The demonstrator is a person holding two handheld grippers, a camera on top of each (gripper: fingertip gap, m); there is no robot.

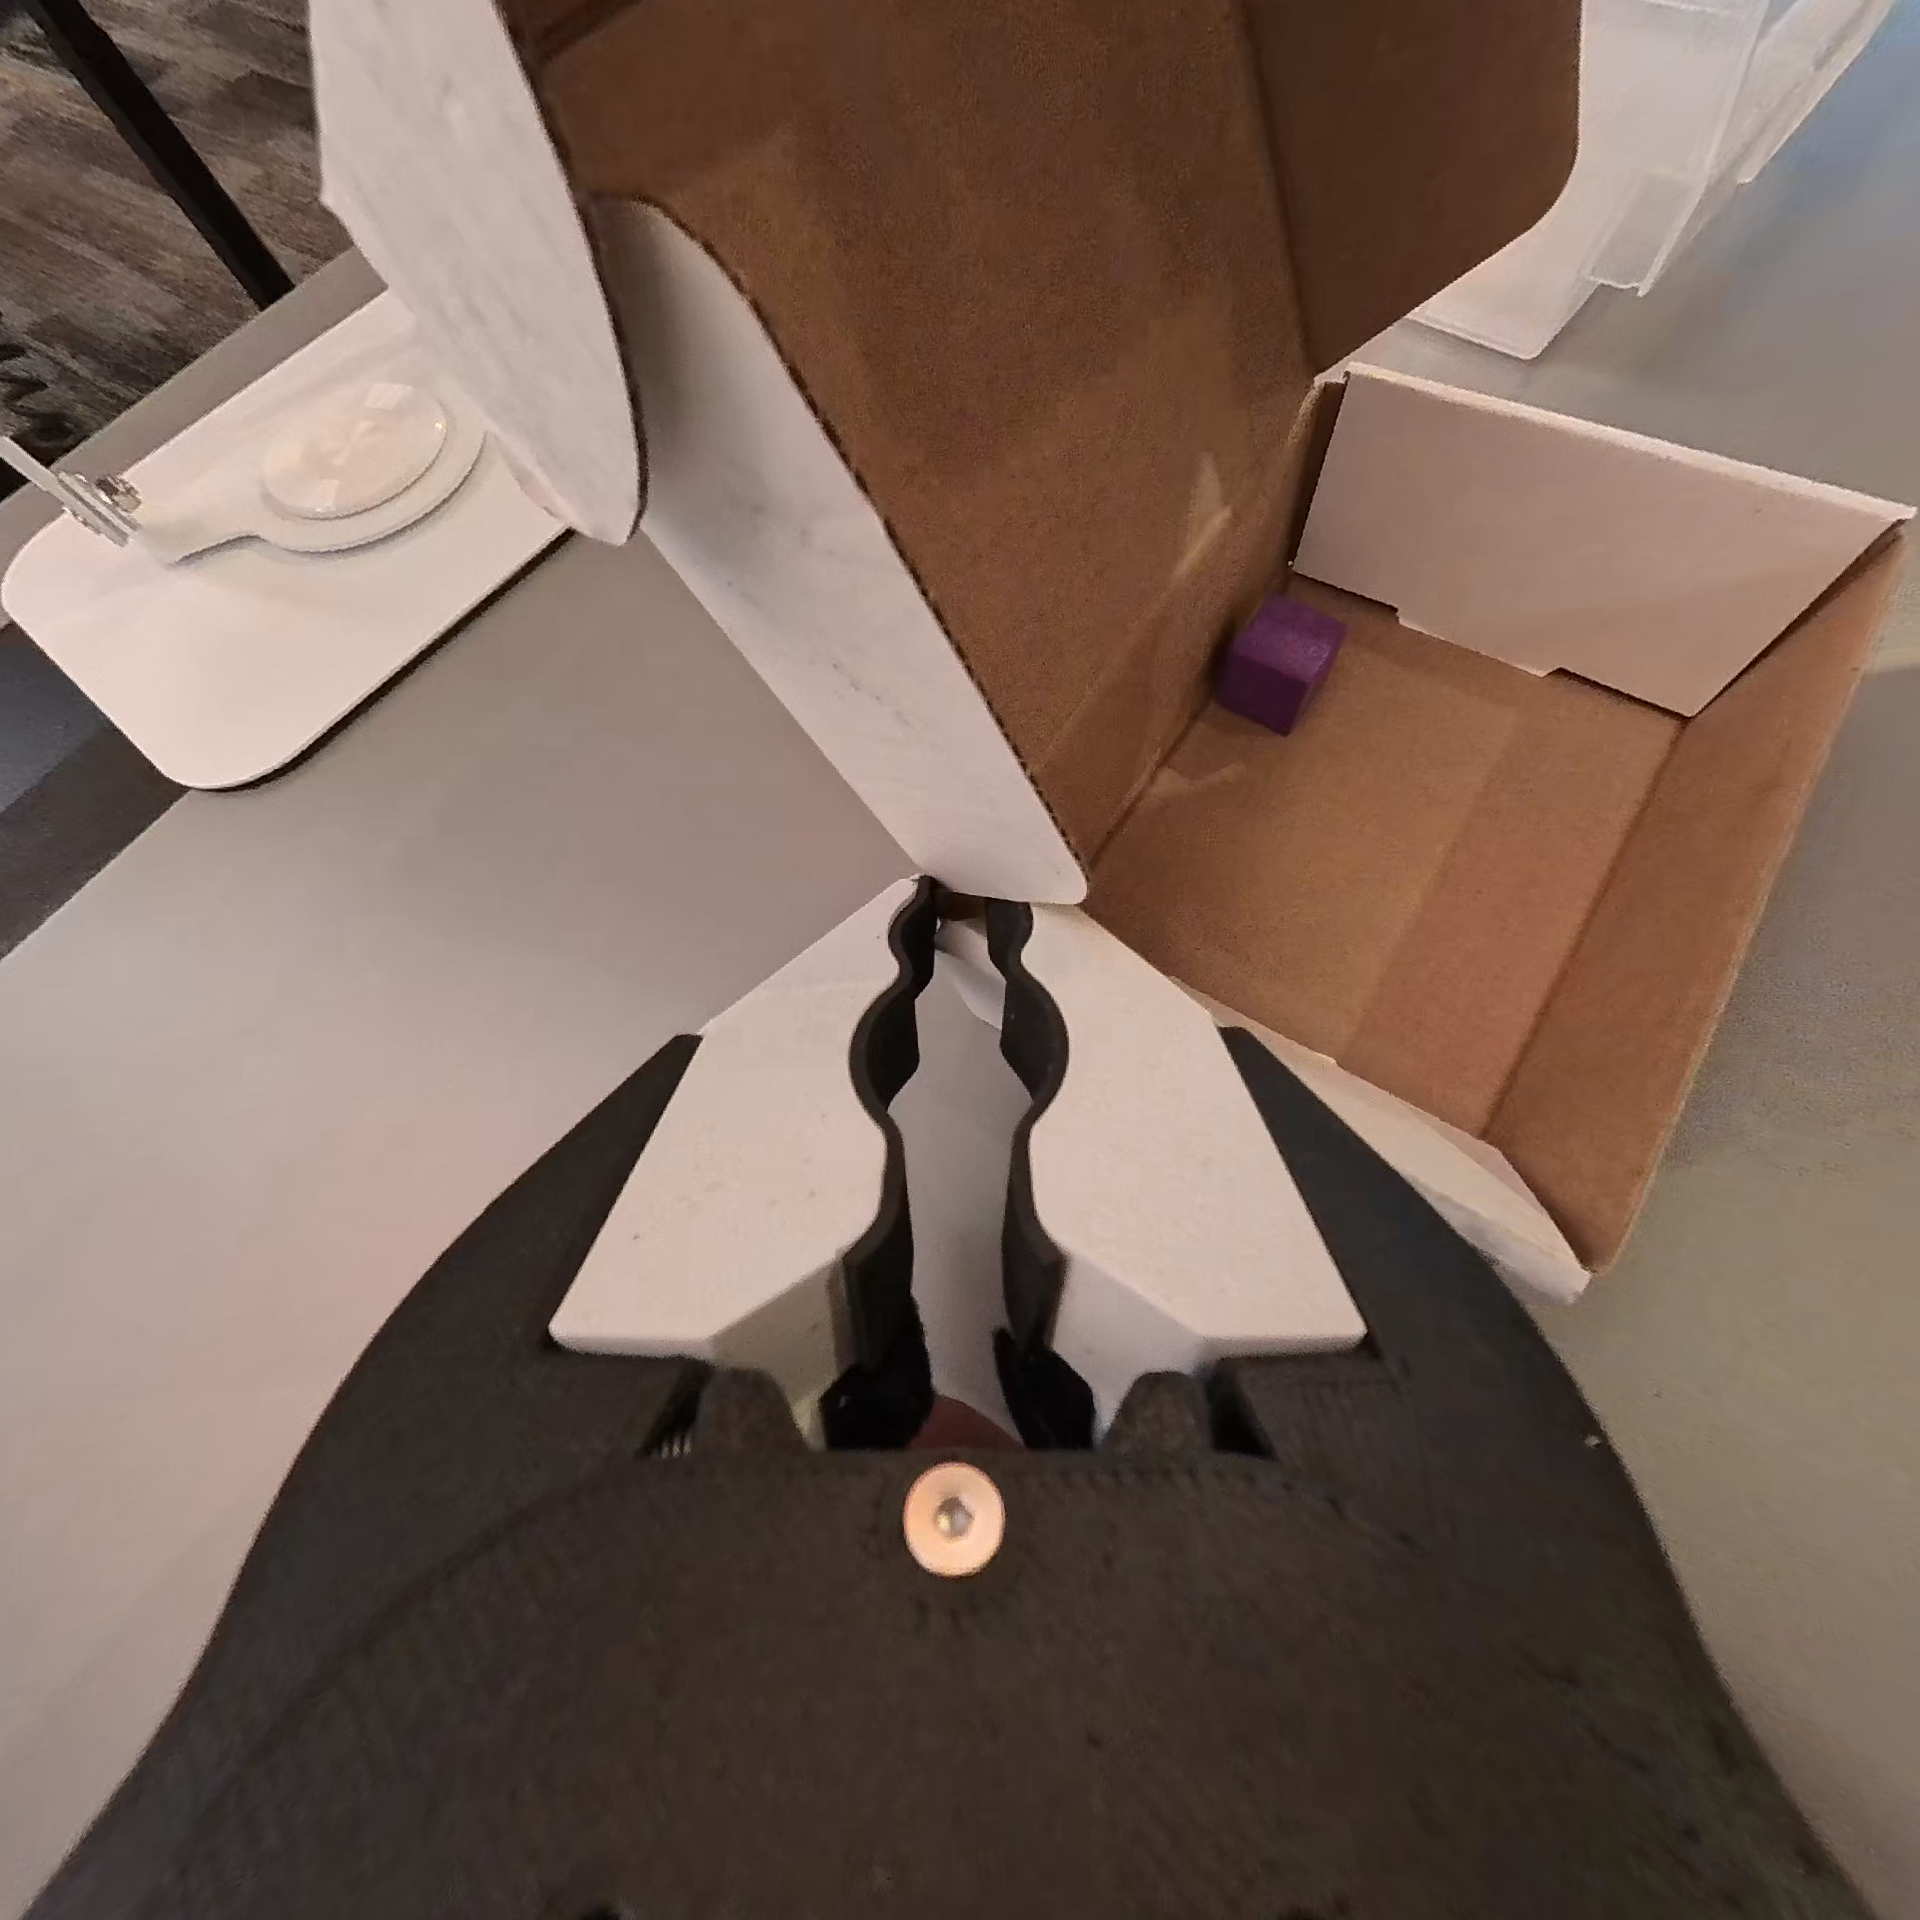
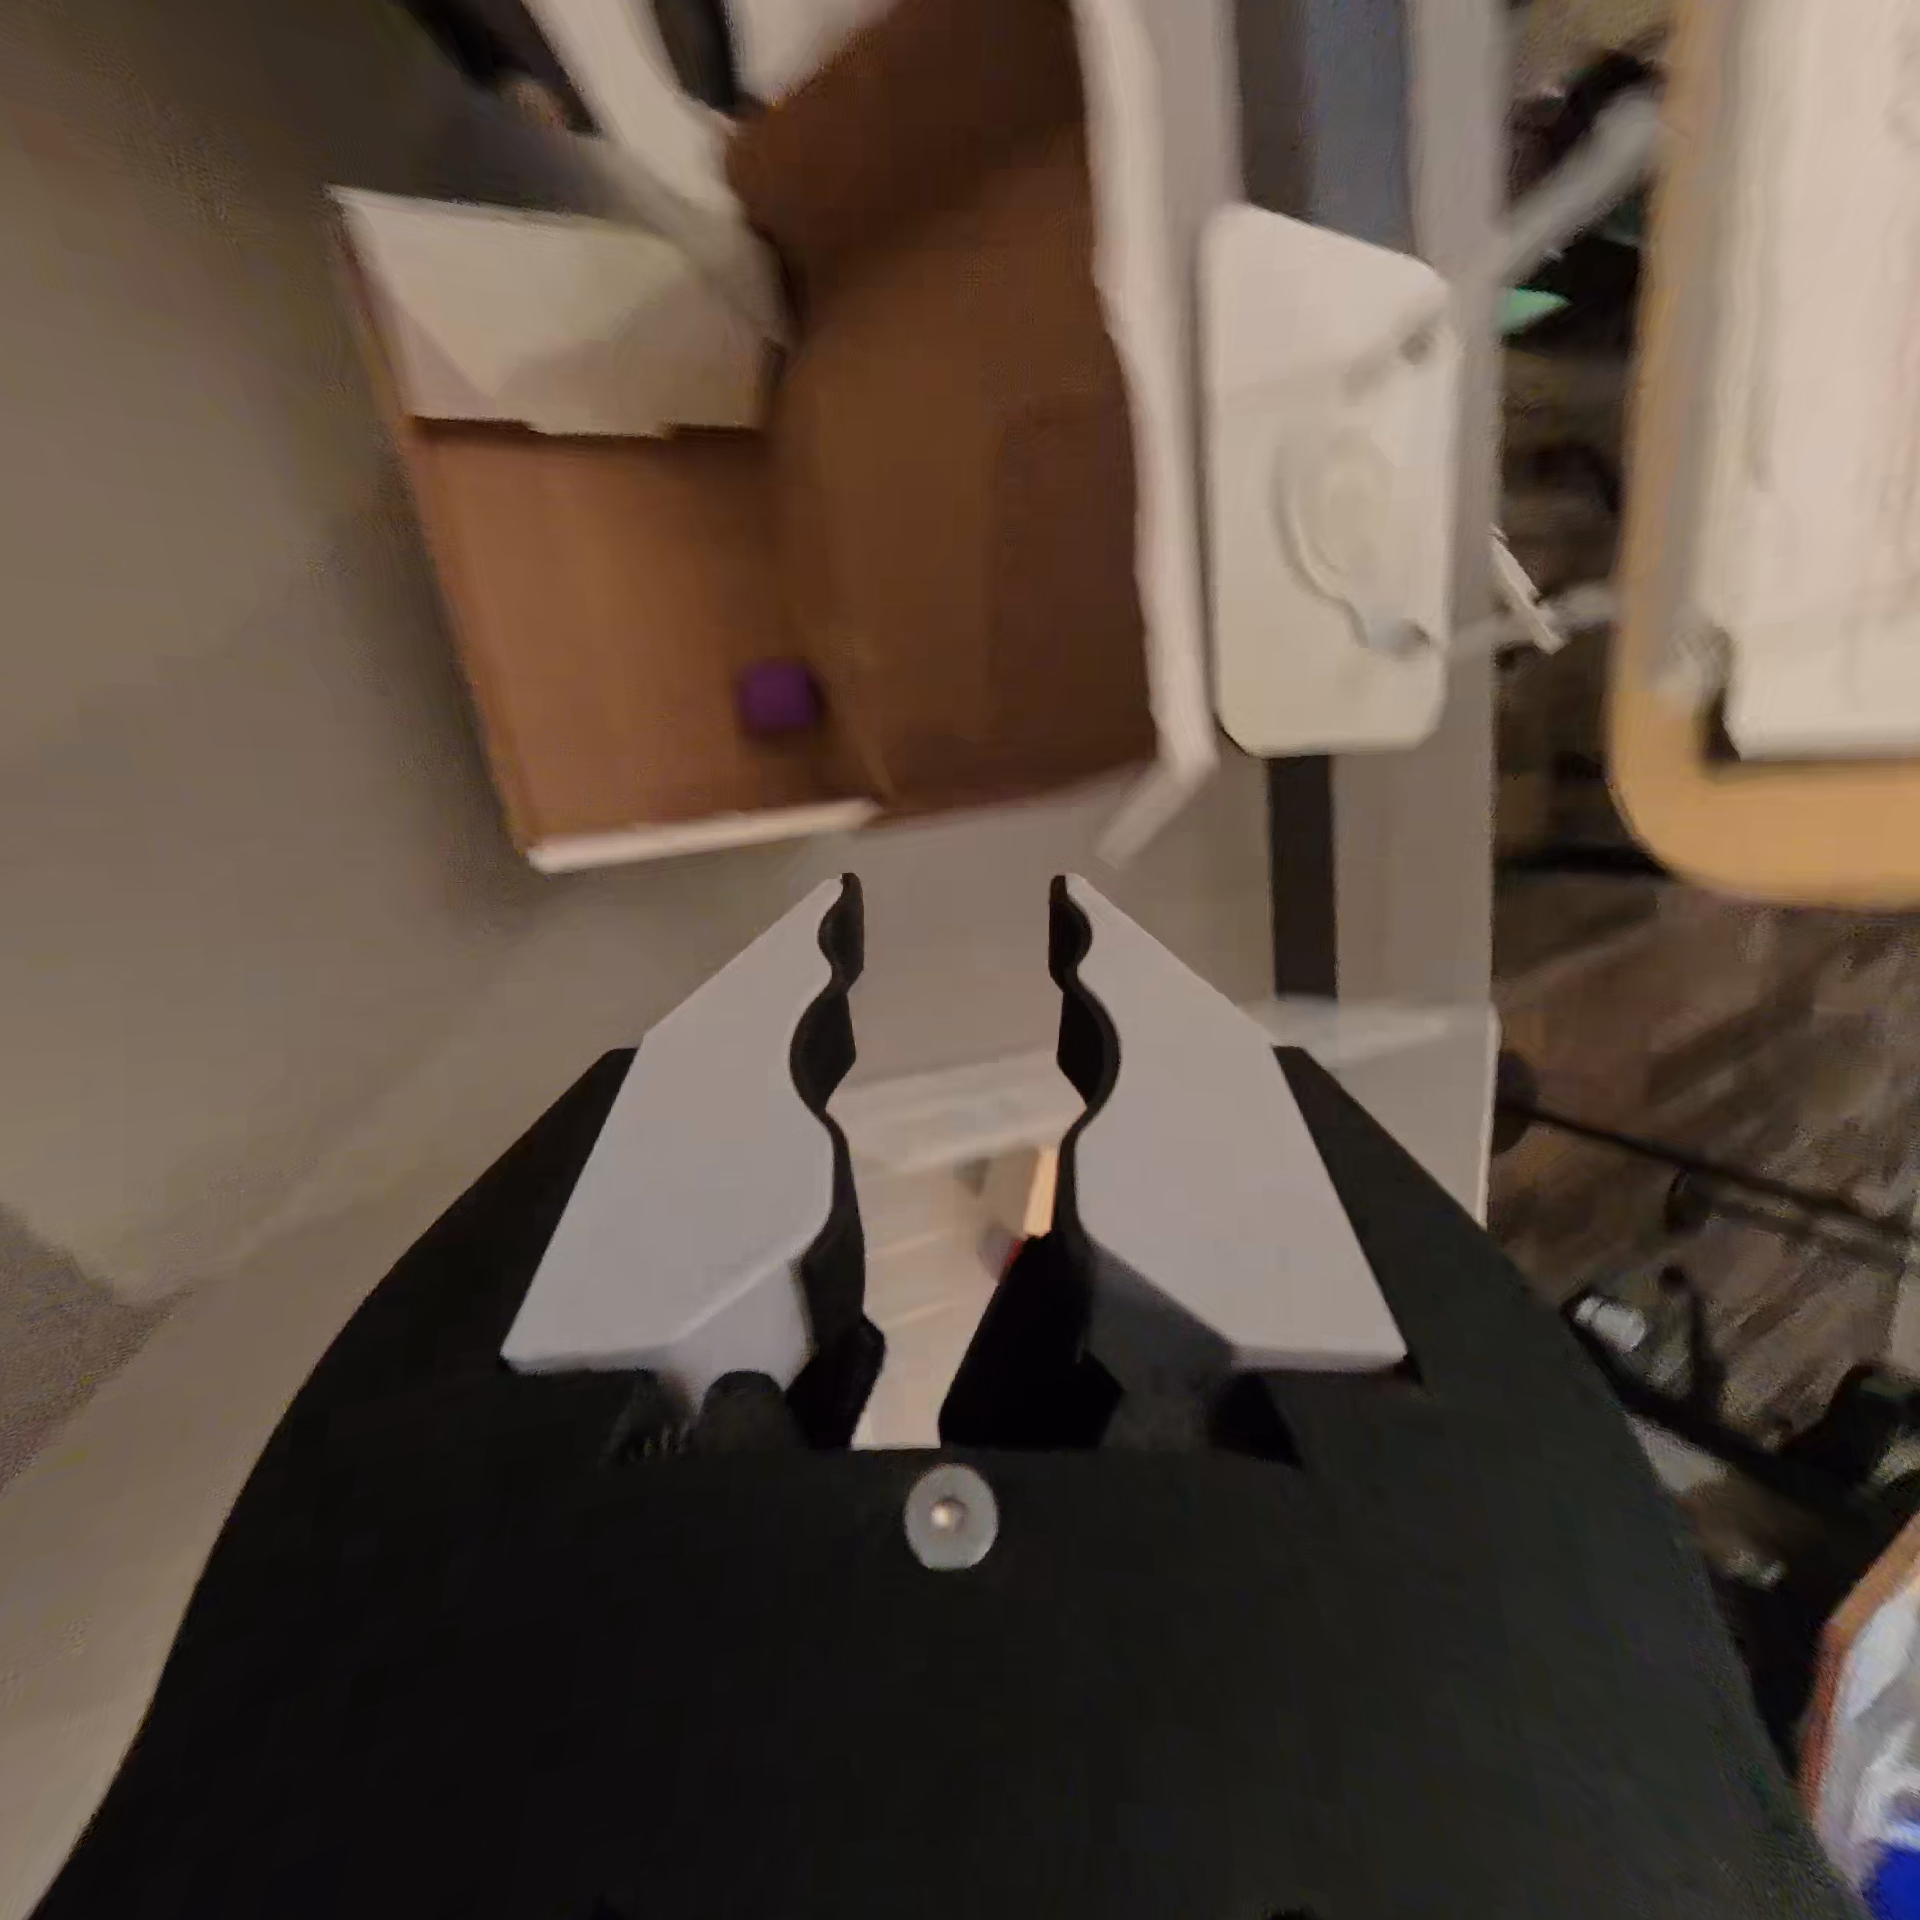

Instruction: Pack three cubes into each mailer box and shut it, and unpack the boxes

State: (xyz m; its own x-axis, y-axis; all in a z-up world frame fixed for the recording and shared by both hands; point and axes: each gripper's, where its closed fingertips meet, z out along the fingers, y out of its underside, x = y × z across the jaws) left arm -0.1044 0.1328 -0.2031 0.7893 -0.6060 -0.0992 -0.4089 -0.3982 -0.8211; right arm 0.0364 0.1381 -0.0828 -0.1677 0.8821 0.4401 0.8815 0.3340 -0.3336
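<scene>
A purple cube (image 1: 1280,665) sits alone in the far corner of the open mailer box (image 1: 1538,894), against its raised lid, on the grey worktop (image 1: 364,987). The left gripper (image 1: 961,914) has its jaws clamped on the box's near corner wall. The right gripper (image 2: 954,883) hovers nearby, jaws apart and holding nothing.

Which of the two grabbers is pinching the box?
The left gripper. Its jaws are closed on the corner of the mailer box, by the lid hinge. The right gripper is open and holds nothing, short of the box.
</scene>
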